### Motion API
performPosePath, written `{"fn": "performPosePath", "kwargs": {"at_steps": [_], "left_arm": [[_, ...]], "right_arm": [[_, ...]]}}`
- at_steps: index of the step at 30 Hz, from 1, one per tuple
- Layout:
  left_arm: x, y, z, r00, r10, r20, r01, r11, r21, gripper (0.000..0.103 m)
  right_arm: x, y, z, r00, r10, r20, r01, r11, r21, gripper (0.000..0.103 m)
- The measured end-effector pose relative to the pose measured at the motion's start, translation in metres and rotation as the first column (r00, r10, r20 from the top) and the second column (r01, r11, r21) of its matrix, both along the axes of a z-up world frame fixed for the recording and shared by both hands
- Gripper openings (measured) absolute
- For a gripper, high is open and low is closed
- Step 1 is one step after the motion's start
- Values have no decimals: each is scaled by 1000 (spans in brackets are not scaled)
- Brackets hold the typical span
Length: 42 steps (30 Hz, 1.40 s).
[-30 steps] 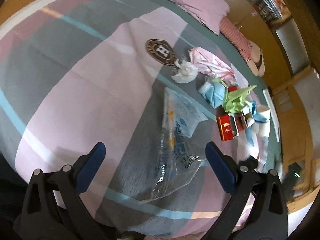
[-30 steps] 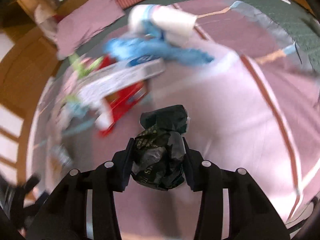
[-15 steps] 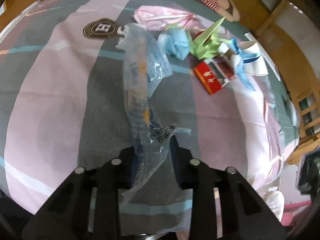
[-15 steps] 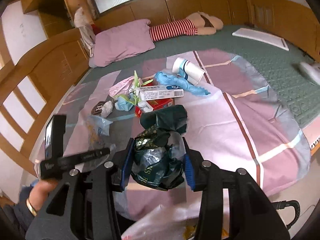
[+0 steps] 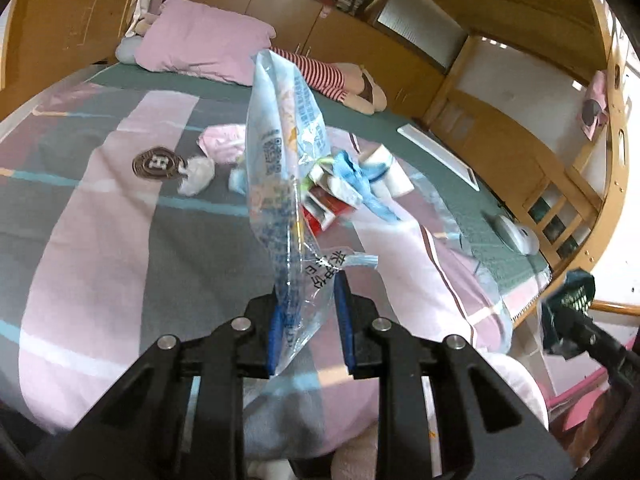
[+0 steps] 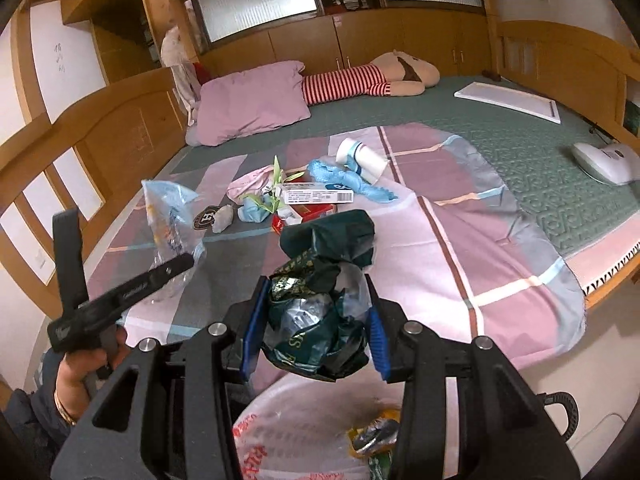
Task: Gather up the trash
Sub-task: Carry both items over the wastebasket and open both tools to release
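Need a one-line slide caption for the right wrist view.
Right hand-held gripper clamps a crumpled dark green bag above a white trash bag, with litter left on the bed.

Light: we see daylight from the windows (image 6: 256,4), bright and even.
Blur: trash (image 5: 352,184) smeared in left view.
Edges: we see fisheye bending, dark corners.

A clear plastic wrapper (image 5: 280,168), earlier flat on the bedspread (image 5: 100,240), is now clamped and lifted by the left gripper (image 5: 306,320).

One pillow (image 6: 250,100), one plush doll (image 6: 372,76), perhaps two boxes (image 6: 318,193).
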<state>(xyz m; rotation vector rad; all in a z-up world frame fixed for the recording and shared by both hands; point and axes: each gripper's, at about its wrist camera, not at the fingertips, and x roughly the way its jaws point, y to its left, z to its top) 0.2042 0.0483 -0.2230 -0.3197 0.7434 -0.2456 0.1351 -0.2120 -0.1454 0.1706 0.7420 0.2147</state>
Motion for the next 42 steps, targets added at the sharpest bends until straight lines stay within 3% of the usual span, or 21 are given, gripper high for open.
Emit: {"fn": "performPosePath", "kwargs": {"at_steps": [6,17,24,29,35,39,42], "left_arm": [[-9,-15,-6,1000,-21,-21,22,998,63,24],[-13,-11,-8,999,-24,-28,25,999,42,24],[-14,-11,-8,999,-23,-26,24,999,42,24],[-15,-10,-8,999,-24,-21,25,999,43,24],[-17,-11,-6,999,-42,-10,42,999,29,24],[-21,-13,-6,997,-82,-2,82,997,3,24],[-23,-17,-6,995,-105,0,105,995,0,24]], "right_arm": [[-8,-7,-15,998,-11,-60,11,1000,4,45],[-6,19,-18,997,24,-75,-24,1000,1,44],[-13,24,-8,998,44,-50,-46,998,-51,44],[-28,17,-8,996,56,-67,-65,988,-143,44],[-45,-2,-27,986,50,-161,-83,974,-208,44],[-53,-10,-49,967,50,-251,-107,970,-219,45],[-57,-12,-59,955,65,-289,-124,974,-190,51]]}}
